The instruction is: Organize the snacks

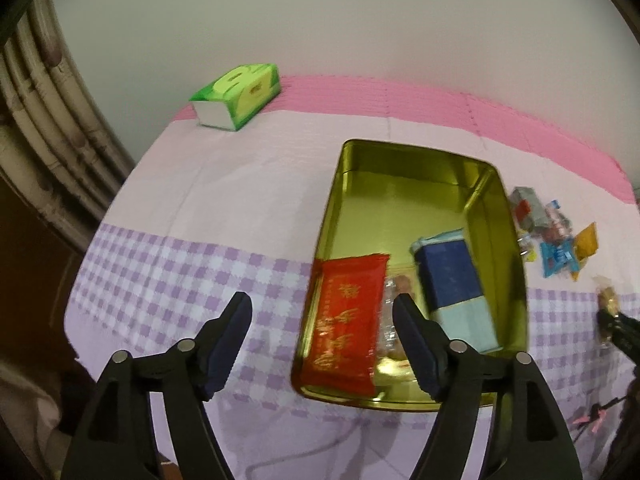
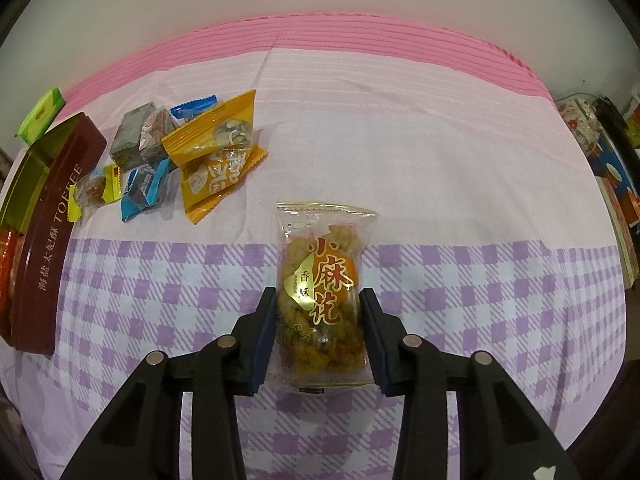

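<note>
The gold tin (image 1: 404, 184) sits on the cloth-covered table (image 1: 240, 184), its near half filled by a red packet (image 1: 344, 320), a clear packet (image 1: 390, 320) and a blue box (image 1: 452, 280); the far half is bare. The left gripper (image 1: 322, 306) hangs released above the tin's near left corner, nothing between its jaws. The right gripper (image 2: 318, 300) is clenched on a clear bag of fried twists (image 2: 322, 292) lying on the checked part of the cloth, with open table to the right. To the far left lies a heap of small snack packets (image 2: 180, 152), just beside the tin's brown wall (image 2: 48, 216). A green tissue pack (image 1: 238, 94) rests at the far left edge against the pale wall (image 1: 360, 20).
</note>
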`<state>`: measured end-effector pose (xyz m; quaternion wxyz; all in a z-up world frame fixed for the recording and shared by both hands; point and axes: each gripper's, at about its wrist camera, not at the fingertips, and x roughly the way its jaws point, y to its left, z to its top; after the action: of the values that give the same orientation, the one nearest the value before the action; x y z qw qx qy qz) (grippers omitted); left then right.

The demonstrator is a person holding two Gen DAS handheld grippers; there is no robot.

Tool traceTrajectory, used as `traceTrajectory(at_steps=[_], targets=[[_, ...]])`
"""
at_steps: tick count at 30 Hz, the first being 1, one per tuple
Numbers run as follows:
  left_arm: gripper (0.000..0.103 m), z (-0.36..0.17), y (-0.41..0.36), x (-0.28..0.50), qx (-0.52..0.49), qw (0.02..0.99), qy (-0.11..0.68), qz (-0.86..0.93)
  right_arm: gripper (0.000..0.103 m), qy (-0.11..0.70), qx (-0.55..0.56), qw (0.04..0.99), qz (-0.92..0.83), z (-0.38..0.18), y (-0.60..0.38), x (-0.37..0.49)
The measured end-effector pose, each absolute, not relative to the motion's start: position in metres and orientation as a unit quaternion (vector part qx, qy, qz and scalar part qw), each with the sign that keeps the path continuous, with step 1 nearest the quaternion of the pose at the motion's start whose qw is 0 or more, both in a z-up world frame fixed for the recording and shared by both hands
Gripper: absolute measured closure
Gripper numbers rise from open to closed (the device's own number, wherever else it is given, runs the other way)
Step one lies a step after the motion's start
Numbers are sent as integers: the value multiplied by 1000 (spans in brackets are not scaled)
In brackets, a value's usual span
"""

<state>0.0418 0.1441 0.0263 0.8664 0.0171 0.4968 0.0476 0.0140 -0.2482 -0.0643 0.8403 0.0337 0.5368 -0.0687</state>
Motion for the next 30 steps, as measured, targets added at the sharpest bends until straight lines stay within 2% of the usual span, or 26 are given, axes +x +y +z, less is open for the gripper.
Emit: traceTrajectory(at_steps=[3,5,11,20,30], targets=[[27,27,145,39,25,872,486,51,66,537,39,839,-75,-60,-248,12],[19,29,147,37,23,877,478,52,66,532,42,842,-81,-53,-248,8],[19,29,164,36,5,879,471,67,66,508,48,857,-70,-22,-235,6],[19,30,193,27,-13,886,448,115,66,484,33,874,22,17,-156,16],[19,23,220,18,-39,877,455,153,66,489,-8,863,123,20,-53,23]])
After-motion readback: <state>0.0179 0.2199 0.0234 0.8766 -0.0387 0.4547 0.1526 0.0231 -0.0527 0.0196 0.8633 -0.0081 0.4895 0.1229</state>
